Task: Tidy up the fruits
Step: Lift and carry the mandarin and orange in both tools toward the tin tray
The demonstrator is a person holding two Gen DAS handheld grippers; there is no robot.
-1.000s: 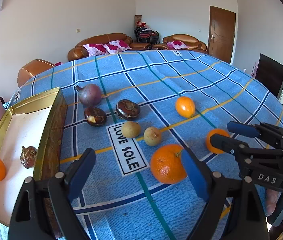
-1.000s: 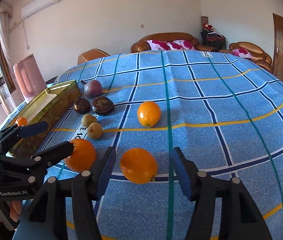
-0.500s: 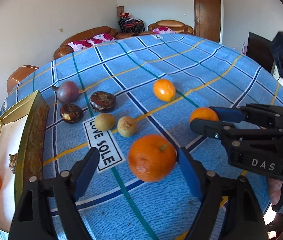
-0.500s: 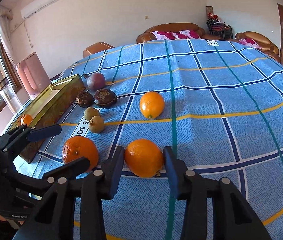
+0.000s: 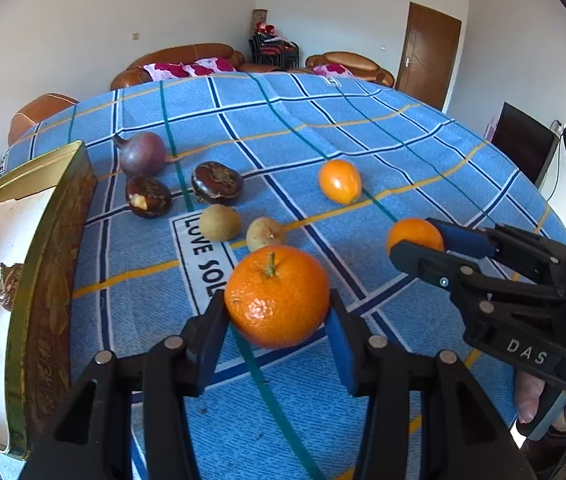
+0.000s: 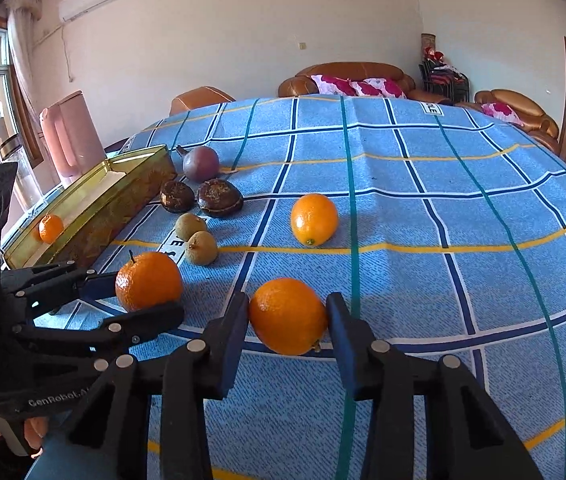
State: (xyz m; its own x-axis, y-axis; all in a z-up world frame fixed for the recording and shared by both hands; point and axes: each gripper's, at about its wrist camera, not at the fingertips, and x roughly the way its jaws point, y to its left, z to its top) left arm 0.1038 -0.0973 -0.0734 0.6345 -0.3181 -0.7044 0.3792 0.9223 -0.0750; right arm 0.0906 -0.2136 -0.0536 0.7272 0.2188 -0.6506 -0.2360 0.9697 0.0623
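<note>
The table [image 5: 363, 128], covered with a blue checked cloth, fills both views. At its left edge stands a long golden tin tray [image 5: 55, 264]; inside it lie a small orange fruit [image 6: 51, 228] and a brown wrinkled thing [image 5: 10, 286]. The stemmed mandarin [image 5: 277, 296] sits between the blue pads of the left gripper [image 5: 277, 320] — the jaws are closing and both pads touch its sides. Just to its right the smooth orange [image 6: 287, 316] is pinched by the right gripper [image 6: 287, 320], pads pressed on both sides. A third orange [image 6: 314, 219] lies free further up the cloth. Near the tray rest a purple round fruit [image 5: 141, 153], two dark brown fruits [image 5: 217, 182] and two small tan fruits [image 5: 220, 222] — these last just beside the mandarin.
</note>
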